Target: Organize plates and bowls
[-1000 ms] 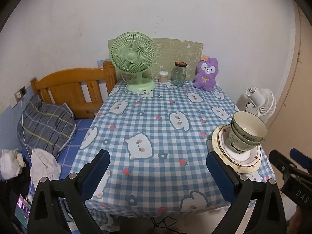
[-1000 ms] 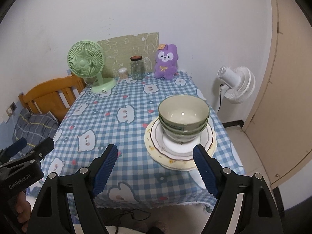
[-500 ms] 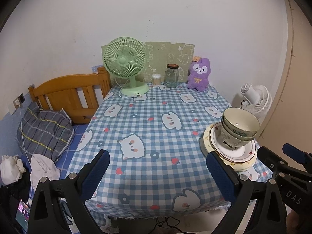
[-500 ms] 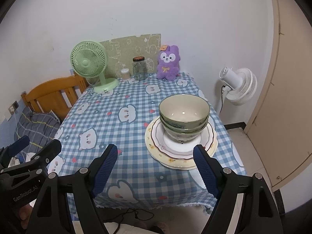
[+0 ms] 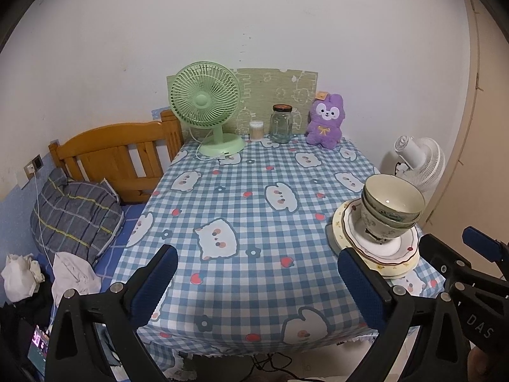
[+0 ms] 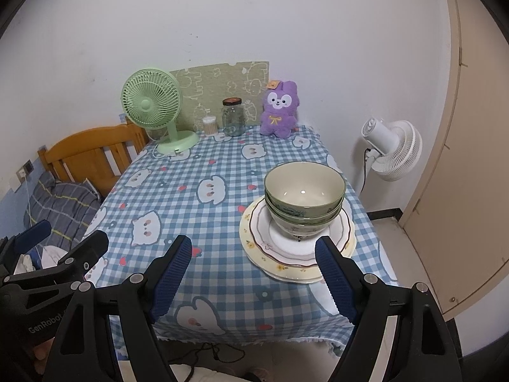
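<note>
Right gripper (image 6: 254,273) wide open, holding nothing, hanging just in front of the plates (image 6: 297,251). Left gripper (image 5: 254,283) wide open too, empty, well to the left of the plates. Bowls (image 6: 303,197) nested and sitting on top of the plates, near the right edge of the table (image 6: 191,210). Probably hard, smooth and slippery, easy to chip or break, and heavy as one pile. Best to lift the top bowl by its rim, one finger inside and one outside. Compared with a second ago: same open jaws, plates a little lower and nearer the middle in the left view, almost no change in the right view.
</note>
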Available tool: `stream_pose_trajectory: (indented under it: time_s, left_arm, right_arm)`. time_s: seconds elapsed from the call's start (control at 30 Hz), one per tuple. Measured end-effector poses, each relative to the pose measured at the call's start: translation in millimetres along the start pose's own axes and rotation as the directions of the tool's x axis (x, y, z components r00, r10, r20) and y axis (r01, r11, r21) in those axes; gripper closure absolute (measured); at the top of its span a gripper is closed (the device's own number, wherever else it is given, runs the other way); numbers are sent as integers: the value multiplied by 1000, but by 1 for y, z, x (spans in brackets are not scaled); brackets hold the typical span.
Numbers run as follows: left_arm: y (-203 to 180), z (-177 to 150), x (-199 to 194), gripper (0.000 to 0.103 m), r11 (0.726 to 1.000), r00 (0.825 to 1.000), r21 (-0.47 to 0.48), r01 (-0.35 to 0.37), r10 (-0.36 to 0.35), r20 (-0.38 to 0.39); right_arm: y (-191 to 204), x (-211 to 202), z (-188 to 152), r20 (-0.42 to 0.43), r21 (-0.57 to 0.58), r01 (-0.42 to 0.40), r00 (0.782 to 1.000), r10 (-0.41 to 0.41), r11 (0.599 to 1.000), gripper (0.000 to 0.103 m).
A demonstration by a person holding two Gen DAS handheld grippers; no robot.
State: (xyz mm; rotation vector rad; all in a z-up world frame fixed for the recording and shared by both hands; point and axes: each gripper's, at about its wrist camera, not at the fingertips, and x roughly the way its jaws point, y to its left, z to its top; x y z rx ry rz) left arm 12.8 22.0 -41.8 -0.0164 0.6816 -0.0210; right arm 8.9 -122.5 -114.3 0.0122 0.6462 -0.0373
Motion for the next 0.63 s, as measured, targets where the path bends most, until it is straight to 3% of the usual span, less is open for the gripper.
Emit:
stream_pose_trajectory:
  time_s: [0.63]
  left_arm:
    - [0,3,-2,1,1000,1000,-4,-10,10,18]
  right_arm:
    - [1,-2,4,12,-13,-6,1000,6,1000,21]
